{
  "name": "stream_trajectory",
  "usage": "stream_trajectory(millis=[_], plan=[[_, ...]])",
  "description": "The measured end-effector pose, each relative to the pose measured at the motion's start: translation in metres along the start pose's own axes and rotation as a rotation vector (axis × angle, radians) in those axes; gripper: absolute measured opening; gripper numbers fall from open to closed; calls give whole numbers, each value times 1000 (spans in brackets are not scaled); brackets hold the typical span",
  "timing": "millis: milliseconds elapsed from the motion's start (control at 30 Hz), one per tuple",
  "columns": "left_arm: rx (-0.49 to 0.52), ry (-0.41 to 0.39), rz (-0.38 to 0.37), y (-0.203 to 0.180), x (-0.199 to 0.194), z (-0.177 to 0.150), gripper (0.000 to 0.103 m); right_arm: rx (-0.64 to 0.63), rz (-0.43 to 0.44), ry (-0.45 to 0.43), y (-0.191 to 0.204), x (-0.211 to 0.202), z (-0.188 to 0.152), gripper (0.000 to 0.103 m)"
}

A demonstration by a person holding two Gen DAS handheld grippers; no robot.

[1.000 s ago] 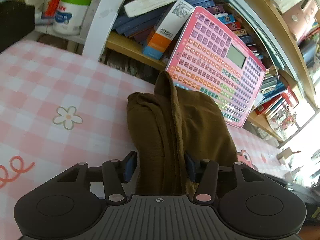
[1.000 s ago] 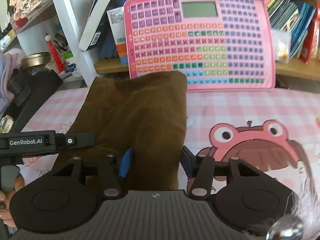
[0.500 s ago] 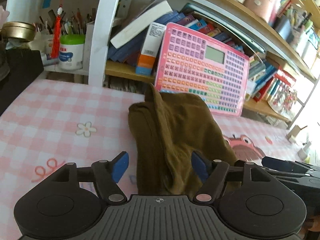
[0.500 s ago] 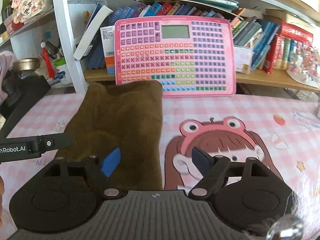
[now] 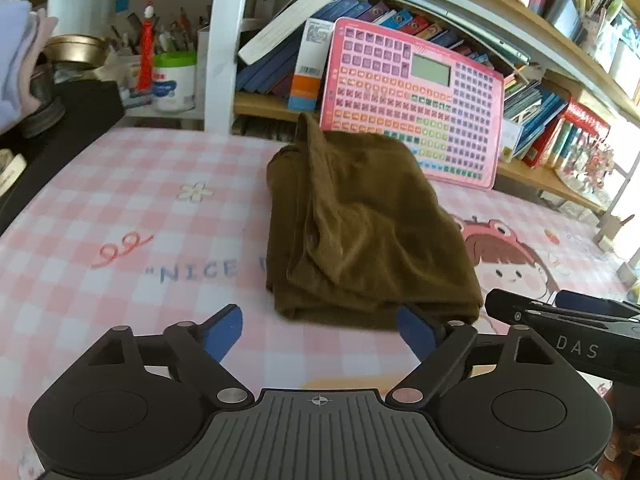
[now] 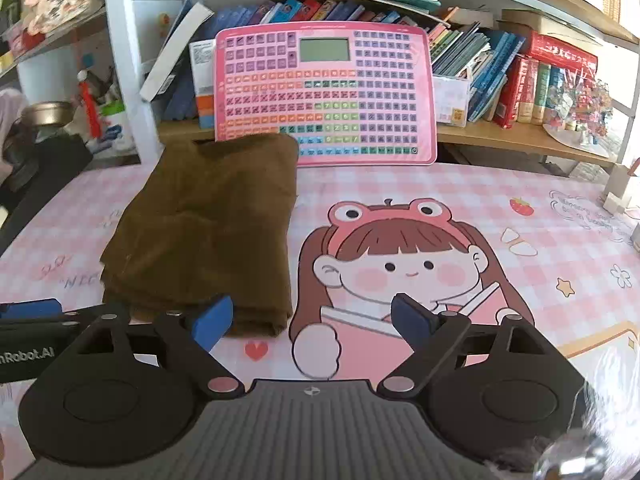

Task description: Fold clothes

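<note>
An olive-brown garment (image 5: pixel 360 228) lies folded into a thick rectangle on the pink checked table cover (image 5: pixel 120 208), its far end rumpled upward near the shelf. In the left wrist view my left gripper (image 5: pixel 320 334) sits just short of the garment's near edge, jaws opening wide, nothing between the blue pads. The right wrist view shows the same garment (image 6: pixel 204 232) to the left. My right gripper (image 6: pixel 312 322) hovers over the cartoon girl print (image 6: pixel 400 268) beside the garment's near right corner, jaws opening and empty.
A pink keypad board (image 6: pixel 324 96) leans on a bookshelf (image 6: pixel 500 136) behind the garment. A white shelf post (image 5: pixel 222 44), a green-lidded jar (image 5: pixel 174 80) and a dark object (image 5: pixel 60 128) stand at the left. Small boxes (image 6: pixel 620 192) sit at the far right.
Both grippers let go of the garment, spread their jaws wide and pulled back toward the near edge of the table. The garment now lies flat and free.
</note>
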State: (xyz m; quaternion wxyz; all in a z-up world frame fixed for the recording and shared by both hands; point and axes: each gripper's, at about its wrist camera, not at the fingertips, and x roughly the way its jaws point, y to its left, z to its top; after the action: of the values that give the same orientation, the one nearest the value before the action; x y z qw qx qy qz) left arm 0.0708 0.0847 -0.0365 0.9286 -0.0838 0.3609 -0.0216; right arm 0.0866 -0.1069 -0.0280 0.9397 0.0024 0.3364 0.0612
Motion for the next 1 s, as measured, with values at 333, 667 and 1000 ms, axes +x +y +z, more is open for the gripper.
stream_trajectory(millis=[333, 667, 1000], plan=[[-7, -22, 69, -12, -12, -11, 95, -30, 43, 28, -2, -4, -8, 89], [-14, -42, 115, -10, -19, -16, 98, -42, 60, 33, -3, -8, -11, 90], [-26, -43, 113, -6, -19, -16, 99, -51, 58, 30, -1, -10, -12, 90]])
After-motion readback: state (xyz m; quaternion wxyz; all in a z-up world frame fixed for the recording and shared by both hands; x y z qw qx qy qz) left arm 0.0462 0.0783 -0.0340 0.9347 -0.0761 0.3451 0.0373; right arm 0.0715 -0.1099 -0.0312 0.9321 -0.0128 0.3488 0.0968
